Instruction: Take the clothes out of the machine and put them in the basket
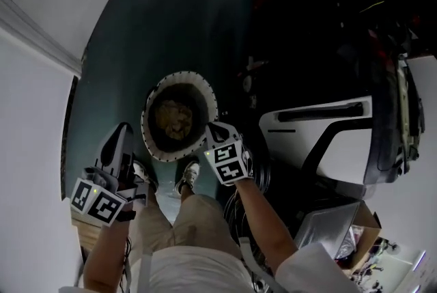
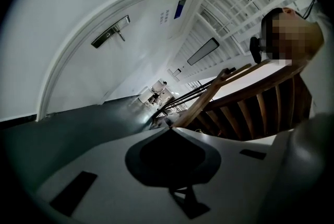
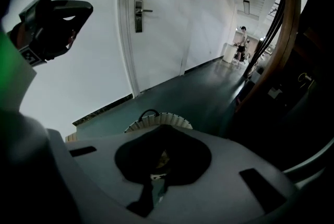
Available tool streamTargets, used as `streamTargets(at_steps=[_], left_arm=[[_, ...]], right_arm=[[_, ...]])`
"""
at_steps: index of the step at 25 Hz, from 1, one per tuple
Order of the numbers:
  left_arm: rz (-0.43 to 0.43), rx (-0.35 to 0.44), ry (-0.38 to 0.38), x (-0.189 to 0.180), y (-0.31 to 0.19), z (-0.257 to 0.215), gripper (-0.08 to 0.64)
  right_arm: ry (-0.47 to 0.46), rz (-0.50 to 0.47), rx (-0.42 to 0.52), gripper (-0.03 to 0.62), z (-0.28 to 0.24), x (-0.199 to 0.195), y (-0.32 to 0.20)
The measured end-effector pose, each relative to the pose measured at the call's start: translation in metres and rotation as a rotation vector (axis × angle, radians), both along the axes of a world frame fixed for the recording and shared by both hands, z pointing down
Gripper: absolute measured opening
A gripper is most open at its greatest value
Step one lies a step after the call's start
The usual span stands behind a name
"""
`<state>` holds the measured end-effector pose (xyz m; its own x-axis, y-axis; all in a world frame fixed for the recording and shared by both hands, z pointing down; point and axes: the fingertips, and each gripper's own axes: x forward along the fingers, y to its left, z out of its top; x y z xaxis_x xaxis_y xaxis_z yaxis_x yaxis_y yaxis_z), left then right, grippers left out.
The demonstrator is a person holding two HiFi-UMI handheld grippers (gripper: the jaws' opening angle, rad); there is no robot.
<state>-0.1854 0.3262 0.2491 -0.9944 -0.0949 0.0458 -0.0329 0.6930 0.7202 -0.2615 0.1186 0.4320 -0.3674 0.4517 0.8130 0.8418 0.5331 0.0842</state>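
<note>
So, left gripper [image 2: 169, 131] and right gripper [image 3: 163, 128] are both pinched shut on nothing. The clothes [image 1: 176, 118] sit bunched in the basket [image 1: 145, 125]. They're probably soft, light and floppy, so I'd pinch a raised fold.

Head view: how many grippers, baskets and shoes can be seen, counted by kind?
Grippers: 2 (left gripper, right gripper)
Basket: 1
Shoes: 2
Total: 5
</note>
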Motion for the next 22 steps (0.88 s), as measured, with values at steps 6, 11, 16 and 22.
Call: streamTargets(at_steps=[6,11,16,22], left_arm=[[-0.018,-0.042,-0.054,0.01,0.001,-0.06,0.014],[-0.037,-0.079,-0.094,0.023,-0.001,-0.104,0.014],[-0.067,-0.112,-0.142,0.03,-0.001,-0.136,0.014],[-0.089,-0.191,-0.215,0.044,-0.002,-0.18,0.014]], right_arm=[[-0.088,0.028,-0.079,0.011,-0.091,-0.01,-0.011],[-0.156,0.019,-0.157,0.011,-0.168,-0.014,-0.015],[-0.242,0.0,-0.213,0.011,-0.224,-0.016,-0.025],[-0.347,0.001,-0.265,0.011,-0.285,-0.008,-0.043]])
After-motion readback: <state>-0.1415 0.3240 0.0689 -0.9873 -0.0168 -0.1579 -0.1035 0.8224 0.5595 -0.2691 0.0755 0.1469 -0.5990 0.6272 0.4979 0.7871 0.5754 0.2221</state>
